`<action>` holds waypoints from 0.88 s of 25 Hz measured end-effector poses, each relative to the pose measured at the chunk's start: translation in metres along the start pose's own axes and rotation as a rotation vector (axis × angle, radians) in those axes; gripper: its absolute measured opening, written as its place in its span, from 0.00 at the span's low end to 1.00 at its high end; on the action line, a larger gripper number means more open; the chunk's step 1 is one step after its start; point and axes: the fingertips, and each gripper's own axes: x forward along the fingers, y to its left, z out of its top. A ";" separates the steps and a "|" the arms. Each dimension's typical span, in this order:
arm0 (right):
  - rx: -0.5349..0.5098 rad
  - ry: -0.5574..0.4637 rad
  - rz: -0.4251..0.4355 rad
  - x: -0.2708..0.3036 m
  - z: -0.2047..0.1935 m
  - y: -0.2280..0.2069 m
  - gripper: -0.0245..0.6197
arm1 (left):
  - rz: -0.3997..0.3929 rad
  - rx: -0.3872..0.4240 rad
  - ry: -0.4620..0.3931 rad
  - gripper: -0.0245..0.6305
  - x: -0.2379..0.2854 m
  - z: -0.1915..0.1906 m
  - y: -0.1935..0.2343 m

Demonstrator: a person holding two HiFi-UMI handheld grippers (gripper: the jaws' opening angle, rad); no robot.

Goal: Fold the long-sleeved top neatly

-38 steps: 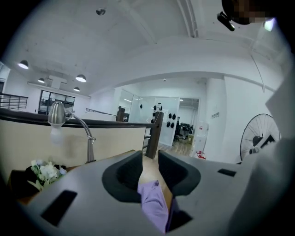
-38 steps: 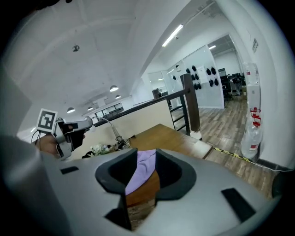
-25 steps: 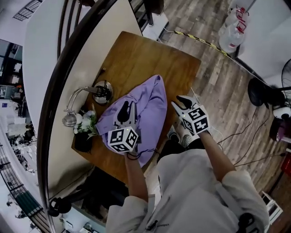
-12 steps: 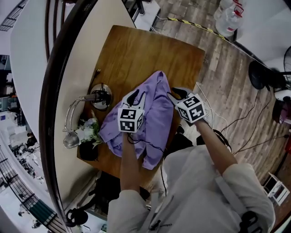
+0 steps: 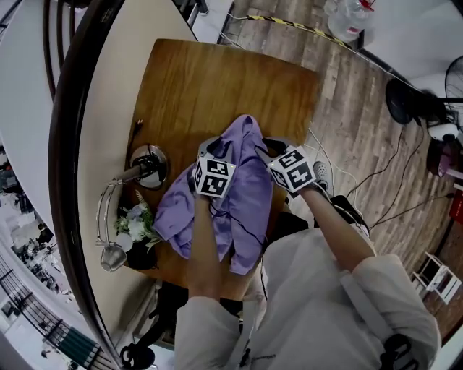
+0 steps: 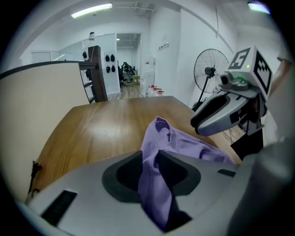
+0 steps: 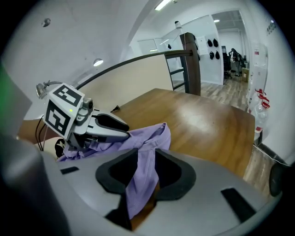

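Observation:
A lilac long-sleeved top [image 5: 246,184] lies crumpled on the wooden table [image 5: 217,79], one end hanging over the near edge. My left gripper [image 5: 210,150] is shut on a fold of it, and the lilac cloth [image 6: 154,184] runs down between the pads. My right gripper [image 5: 268,147] pinches another fold close beside it, with fabric [image 7: 140,179] caught in its jaws. The two grippers sit side by side at the top's far end, where the cloth rises in a peak [image 6: 161,126]. Each shows in the other's view: the right gripper [image 6: 216,113] and the left gripper [image 7: 99,124].
A desk lamp [image 5: 148,165] and a small pot of flowers [image 5: 134,225] stand at the table's left edge, beside a curved partition [image 5: 108,108]. A cable end [image 5: 137,126] lies near the lamp. On the floor to the right are a fan [image 5: 412,108], cords and water bottles [image 5: 346,14].
Both grippers have shifted toward the top's far end and drawn closer together. The fabric between them has gathered from a broad spread into a narrow bunched peak.

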 end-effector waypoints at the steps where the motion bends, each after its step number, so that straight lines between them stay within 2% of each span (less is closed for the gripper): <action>1: -0.001 0.006 -0.001 0.005 -0.002 -0.001 0.23 | -0.010 0.003 0.010 0.22 0.003 -0.003 -0.001; 7: -0.030 0.062 -0.029 0.026 -0.020 -0.006 0.23 | -0.037 0.067 0.094 0.22 0.012 -0.017 -0.009; 10: -0.044 0.086 -0.043 0.032 -0.029 -0.008 0.22 | -0.042 0.104 0.131 0.19 0.015 -0.020 -0.011; 14: -0.089 0.087 -0.051 0.032 -0.027 -0.009 0.08 | -0.037 0.134 0.157 0.12 0.018 -0.019 -0.013; 17: -0.089 0.070 -0.047 0.025 -0.022 -0.005 0.08 | -0.020 0.096 0.131 0.10 0.010 -0.014 -0.011; 22: -0.110 0.047 -0.025 0.004 -0.013 0.007 0.07 | 0.051 -0.018 0.031 0.10 -0.021 -0.006 0.000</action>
